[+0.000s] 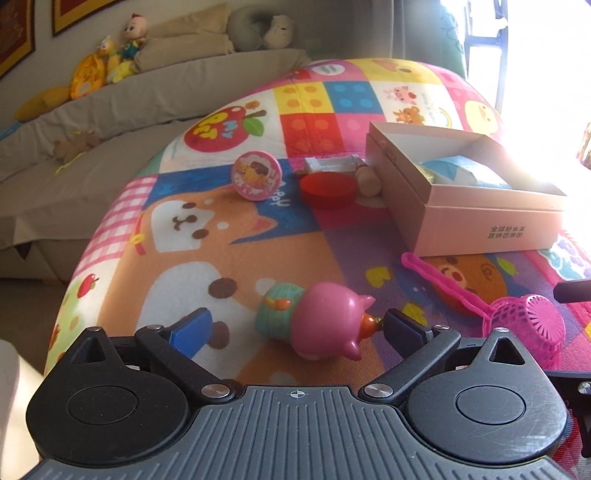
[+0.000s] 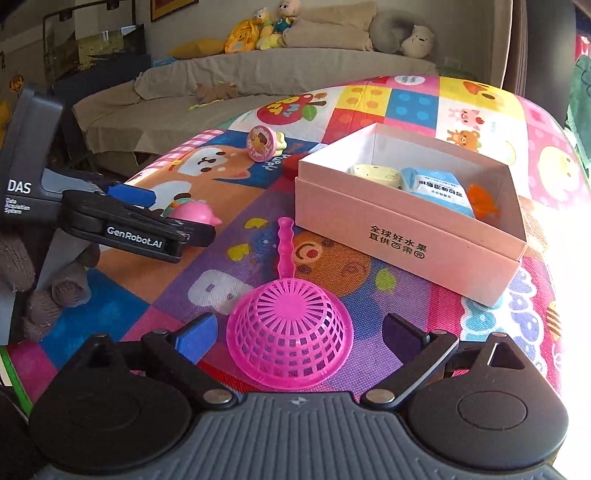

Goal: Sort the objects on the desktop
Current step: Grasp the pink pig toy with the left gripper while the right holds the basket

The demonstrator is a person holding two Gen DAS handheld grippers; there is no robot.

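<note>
Two grippers work over a surface (image 2: 406,314) covered with a bright cartoon-print mat. The left gripper (image 1: 295,328) has its jaws spread wide on either side of a pink pig-shaped toy (image 1: 321,325), which lies on its side on the mat with its green striped base pointing away; neither finger presses on it, though the right-hand finger sits just beside the toy's orange tip. The right gripper (image 2: 299,332) likewise has its jaws wide apart, flanking the overturned mesh bowl of a pink toy strainer (image 2: 290,332), whose handle runs away toward a pink cardboard box (image 2: 406,229). The bowl touches neither finger.

That box stands open on the mat beyond the strainer and already holds a blue-and-white packet (image 2: 439,192), a pale yellow item (image 2: 376,173) and an orange piece (image 2: 480,203). From the left wrist view, a red round dish (image 1: 327,188), a small wooden pin (image 1: 369,181) and a clear flat packet (image 1: 332,162) cluster against the box's far left side, with a pink round disc toy (image 1: 256,175) tilted on its edge just beyond them.

Seen from the right wrist, the left gripper reaches in from the left edge, partly hiding the pig toy. Behind the surface stretches a grey sofa (image 2: 258,74) with plush toys (image 2: 266,26) on its back.
</note>
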